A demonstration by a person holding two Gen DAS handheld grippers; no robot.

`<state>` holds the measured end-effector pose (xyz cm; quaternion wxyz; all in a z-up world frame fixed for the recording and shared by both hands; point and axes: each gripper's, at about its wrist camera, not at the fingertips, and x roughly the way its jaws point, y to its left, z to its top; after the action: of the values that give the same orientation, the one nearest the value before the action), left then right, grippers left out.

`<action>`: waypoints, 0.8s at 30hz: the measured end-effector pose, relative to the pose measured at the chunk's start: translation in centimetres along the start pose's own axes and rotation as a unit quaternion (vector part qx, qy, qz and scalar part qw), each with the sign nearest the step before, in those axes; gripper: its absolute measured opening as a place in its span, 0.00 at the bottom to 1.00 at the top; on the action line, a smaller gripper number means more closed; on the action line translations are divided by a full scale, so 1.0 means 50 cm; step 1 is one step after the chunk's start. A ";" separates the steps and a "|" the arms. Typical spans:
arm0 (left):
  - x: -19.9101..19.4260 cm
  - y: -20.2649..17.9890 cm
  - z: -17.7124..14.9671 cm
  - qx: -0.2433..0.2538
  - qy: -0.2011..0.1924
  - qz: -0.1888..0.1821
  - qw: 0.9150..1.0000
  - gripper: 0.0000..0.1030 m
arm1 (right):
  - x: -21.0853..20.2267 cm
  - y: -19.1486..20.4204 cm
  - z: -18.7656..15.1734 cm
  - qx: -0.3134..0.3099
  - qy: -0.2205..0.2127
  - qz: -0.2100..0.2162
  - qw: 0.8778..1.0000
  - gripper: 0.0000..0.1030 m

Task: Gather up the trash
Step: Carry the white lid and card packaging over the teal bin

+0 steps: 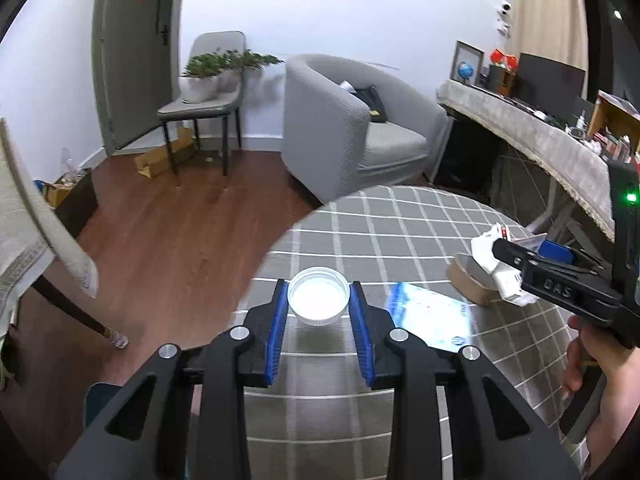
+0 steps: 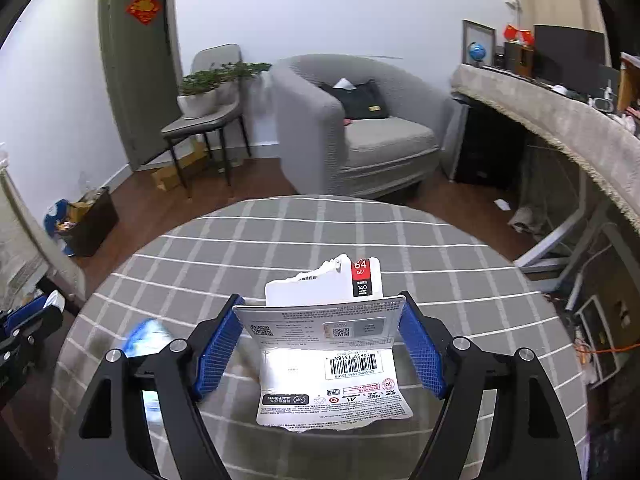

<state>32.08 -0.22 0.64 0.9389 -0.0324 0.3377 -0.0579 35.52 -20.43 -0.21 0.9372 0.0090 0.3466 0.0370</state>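
Note:
A white bottle cap [image 1: 318,298], open side up, sits between the blue pads of my left gripper [image 1: 319,286], which is shut on it over the left part of the round checked table [image 1: 400,220]. My right gripper [image 2: 320,300] is shut on a torn white memory-card package [image 2: 332,360]; the card spans from pad to pad and its barcode side faces the camera. The left wrist view shows that right gripper [image 1: 506,254] at the right edge, with the package [image 1: 486,248] in it and a hand on its handle. The left gripper [image 2: 24,328] shows at the far left.
A shiny blue-and-white wrapper [image 1: 428,312] lies on the checked table [image 2: 320,232], and a brown cardboard piece [image 1: 468,280] lies beside it. On the floor at the left stands a dark box of rubbish [image 2: 86,216]. Behind the table are a grey armchair [image 2: 360,128] and a chair with plants [image 2: 208,100].

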 end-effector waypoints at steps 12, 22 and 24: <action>-0.076 0.123 -0.034 -0.032 -0.005 0.054 0.998 0.32 | -0.051 0.122 -0.018 -0.016 -0.013 0.040 0.999 0.75; -0.110 0.232 -0.090 -0.035 0.010 0.102 0.994 0.32 | -0.065 0.245 -0.035 -0.032 -0.011 0.087 0.996 0.75; -0.114 0.255 -0.100 -0.040 0.014 0.109 0.993 0.32 | -0.061 0.267 -0.037 -0.031 -0.007 0.098 0.995 0.75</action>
<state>25.64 13.04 -0.88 0.9326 -0.0323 0.3547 0.0584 31.16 -7.38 0.92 0.9313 0.0143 0.3361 0.1394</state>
